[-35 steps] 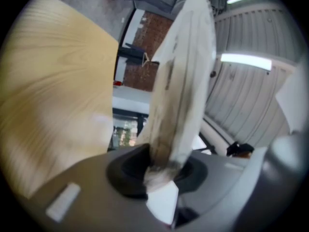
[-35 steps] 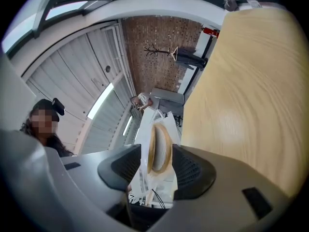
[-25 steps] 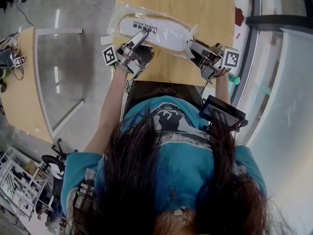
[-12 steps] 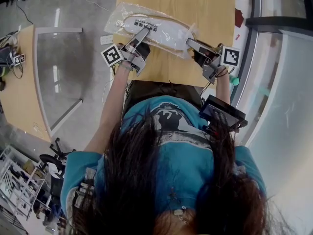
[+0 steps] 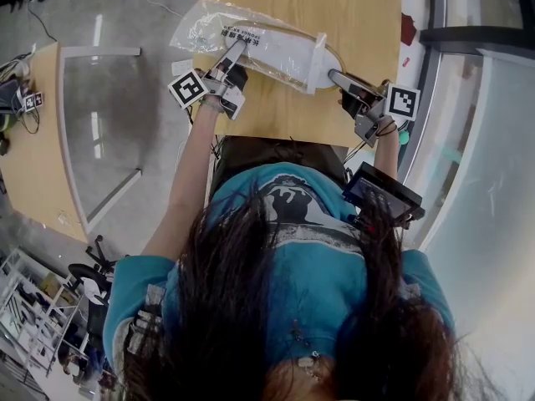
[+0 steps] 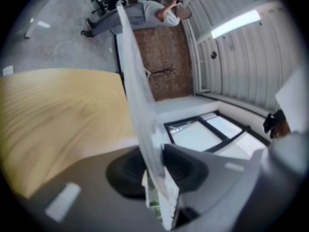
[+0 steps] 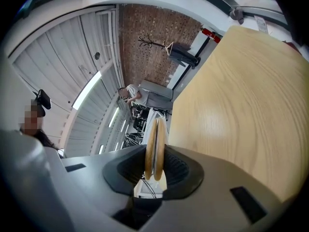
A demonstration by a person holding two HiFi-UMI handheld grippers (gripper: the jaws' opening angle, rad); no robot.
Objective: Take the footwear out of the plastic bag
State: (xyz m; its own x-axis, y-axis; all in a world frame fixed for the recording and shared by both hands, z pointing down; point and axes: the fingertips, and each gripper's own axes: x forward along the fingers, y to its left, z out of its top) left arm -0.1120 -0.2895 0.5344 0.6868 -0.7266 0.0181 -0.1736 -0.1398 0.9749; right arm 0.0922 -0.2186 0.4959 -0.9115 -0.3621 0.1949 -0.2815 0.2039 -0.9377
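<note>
Plastic bag (image 5: pixel 205 30) in forward-pointing left tongs (image 5: pixel 237 50), footwear (image 5: pixel 280 50) between just-closed right tongs (image 5: pixel 333 74)

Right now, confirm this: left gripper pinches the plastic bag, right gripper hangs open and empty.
Not empty: the right gripper, whose jaws have just been closing, clamps the footwear, per the right gripper view. The left gripper does pinch the plastic bag.

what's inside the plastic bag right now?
White flat slippers with dark print, showing through the clear plastic bag. The right gripper, jaws just closing, pinches two tan-edged soles at the bag's right end. Anything beneath the slippers is covered.
</note>
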